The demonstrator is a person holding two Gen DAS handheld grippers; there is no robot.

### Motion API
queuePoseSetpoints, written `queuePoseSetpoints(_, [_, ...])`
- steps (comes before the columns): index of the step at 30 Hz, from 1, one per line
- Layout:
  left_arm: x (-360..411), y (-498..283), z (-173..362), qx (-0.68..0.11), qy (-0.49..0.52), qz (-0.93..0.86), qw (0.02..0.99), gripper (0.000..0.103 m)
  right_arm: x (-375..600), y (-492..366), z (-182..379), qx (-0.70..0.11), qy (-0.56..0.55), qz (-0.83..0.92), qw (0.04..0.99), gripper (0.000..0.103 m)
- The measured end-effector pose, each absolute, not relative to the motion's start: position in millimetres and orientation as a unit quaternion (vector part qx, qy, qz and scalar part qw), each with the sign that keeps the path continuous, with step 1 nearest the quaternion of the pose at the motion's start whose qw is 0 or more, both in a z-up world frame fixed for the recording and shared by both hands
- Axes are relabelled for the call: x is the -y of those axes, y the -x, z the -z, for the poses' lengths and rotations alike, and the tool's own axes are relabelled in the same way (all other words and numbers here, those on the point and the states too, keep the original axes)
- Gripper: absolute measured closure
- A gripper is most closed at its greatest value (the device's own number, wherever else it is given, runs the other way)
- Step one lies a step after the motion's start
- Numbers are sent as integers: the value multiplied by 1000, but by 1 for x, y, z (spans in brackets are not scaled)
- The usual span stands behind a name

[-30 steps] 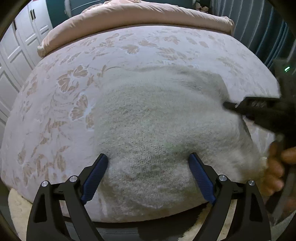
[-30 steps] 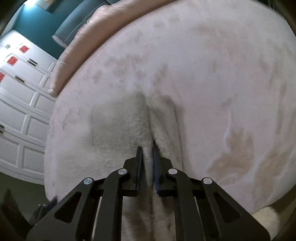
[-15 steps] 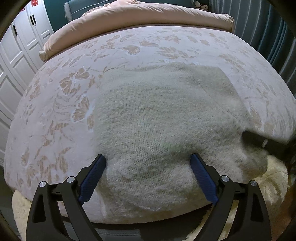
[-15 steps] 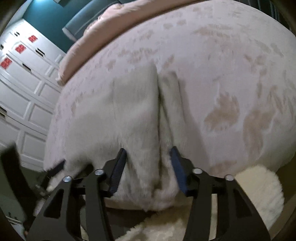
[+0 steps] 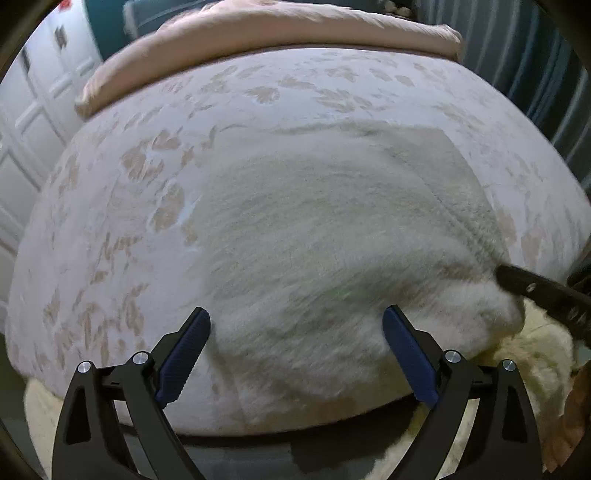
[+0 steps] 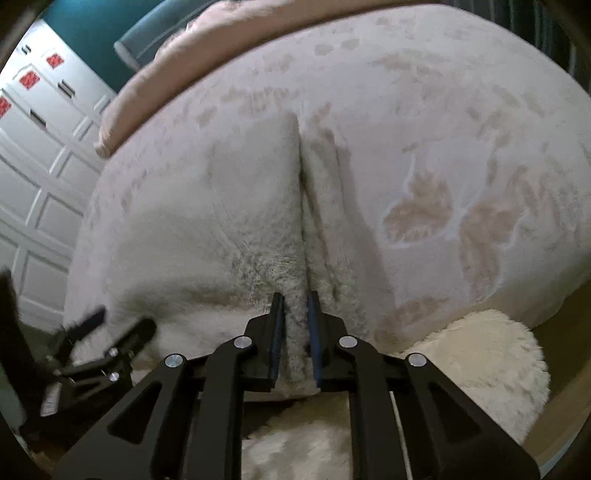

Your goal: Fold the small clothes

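A fuzzy off-white knit garment (image 5: 314,229) lies flat on the floral bed cover (image 5: 129,258), reaching the bed's near edge. My left gripper (image 5: 295,314) hovers over the garment's near hem, its blue pads wide open and nothing pinched. At the garment's right near corner, my right gripper (image 6: 295,299) has its jaws closing, and its pads press a raised ridge of the garment (image 6: 207,221). One right finger (image 5: 535,291) shows at the right edge of the left wrist view. The left gripper (image 6: 99,332) appears at the lower left of the right wrist view.
A fluffy cream rug (image 6: 480,362) lies on the floor below the bed's near edge. A pink duvet roll (image 5: 295,29) crosses the far end of the bed. White wardrobe doors (image 6: 37,166) stand to the left. A hand (image 5: 580,406) shows at the lower right.
My right gripper let go, drew back toward the bed's near edge and closed again on the garment's right corner. The left gripper stayed open in place.
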State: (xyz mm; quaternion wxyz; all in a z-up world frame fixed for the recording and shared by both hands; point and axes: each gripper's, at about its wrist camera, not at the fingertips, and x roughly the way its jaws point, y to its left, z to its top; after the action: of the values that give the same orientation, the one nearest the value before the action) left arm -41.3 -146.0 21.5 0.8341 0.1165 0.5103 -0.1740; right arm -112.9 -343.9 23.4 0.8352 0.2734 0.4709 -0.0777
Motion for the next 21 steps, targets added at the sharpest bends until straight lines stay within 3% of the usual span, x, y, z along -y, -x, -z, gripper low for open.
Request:
queuePoseSetpoints(8, [49,25,-51,-515,-20,83,853,11,289,89,-87,-424,-250,-33,870,89])
queuePoseSetpoints(10, [35,21,-57,-511,-9,65,857,11,262,73,-75,-440,-236,-62,864,89])
queuePoseSetpoints(13, [23,18,-62,-505,0,49,862,11,210,50,-4,-548,-195,-99,807,89])
queuePoseSetpoints(15, [25,17,-65,-505,1,54,861,11,196,56,23,-569,-194,-106,792,92])
queuePoseSetpoints(18, [35,18,-66,-507,0,75,859,11,211,65,2,-558,-221,-96,794,93])
queuePoseSetpoints(21, [55,20,-65,-507,-6,104,856,11,256,83,-48,-483,-236,-35,842,89])
